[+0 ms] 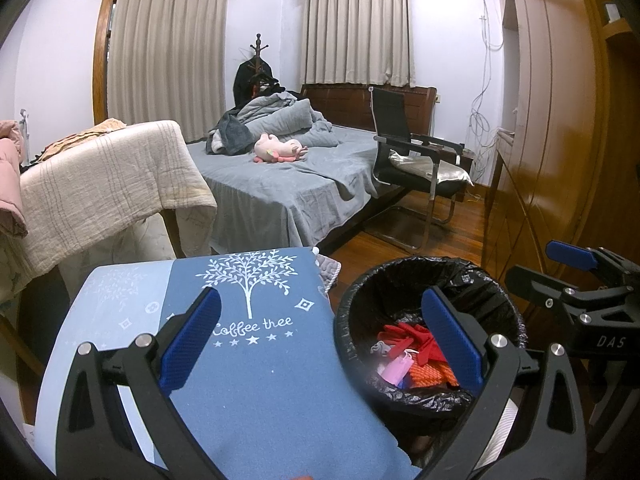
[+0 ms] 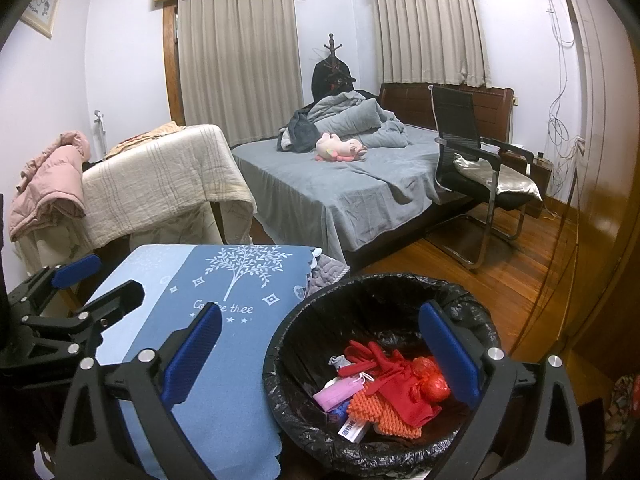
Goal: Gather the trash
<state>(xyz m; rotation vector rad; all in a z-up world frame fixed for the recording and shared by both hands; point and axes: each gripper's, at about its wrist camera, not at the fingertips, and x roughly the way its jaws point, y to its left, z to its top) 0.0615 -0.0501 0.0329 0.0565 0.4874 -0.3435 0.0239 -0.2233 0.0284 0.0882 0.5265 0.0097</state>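
A round bin with a black liner (image 1: 404,280) (image 2: 384,284) stands on the floor beside a table. Inside lie a red glove (image 2: 384,364), a pink mask (image 2: 338,392), an orange mesh piece (image 2: 380,412) and a red crumpled ball (image 2: 434,384). My left gripper (image 1: 322,332) is open and empty, over the table edge and the bin's left side. My right gripper (image 2: 320,352) is open and empty, over the bin. Each gripper also shows in the other's view: the right one (image 1: 572,276), the left one (image 2: 80,280).
The table carries a blue cloth with a white tree print (image 1: 256,320) (image 2: 224,292). Behind are a bed with grey sheets (image 1: 288,176), a pink plush toy (image 2: 340,148), a black chair (image 2: 476,168), a cloth-draped chair (image 1: 112,176), a wooden wardrobe (image 1: 560,120) at right.
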